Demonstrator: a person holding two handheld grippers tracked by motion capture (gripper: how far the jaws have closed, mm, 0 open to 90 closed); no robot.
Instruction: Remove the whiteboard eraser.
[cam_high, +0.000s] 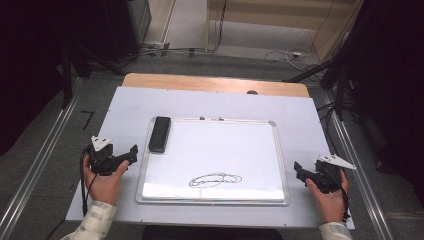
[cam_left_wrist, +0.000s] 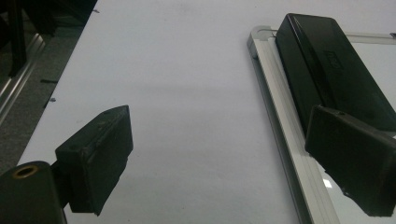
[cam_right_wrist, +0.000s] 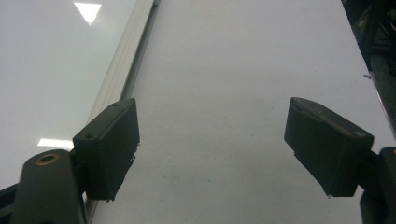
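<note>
Eraser (cam_high: 160, 134) lies at whiteboard's (cam_high: 280, 165) far-left corner, long axis running away from the person (scribble near the front edge). Left gripper (cam_high: 131, 154) and right gripper (cam_high: 298, 170) flank the board on the counter (cam_high: 300, 110), jaws wide apart, empty.

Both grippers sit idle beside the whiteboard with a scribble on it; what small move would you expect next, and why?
Probably the left gripper reaches forward to the black eraser. Its jaws stand open, the eraser lies just ahead on the whiteboard's far left corner, and the scribble is unerased. The right gripper is farther away.
</note>
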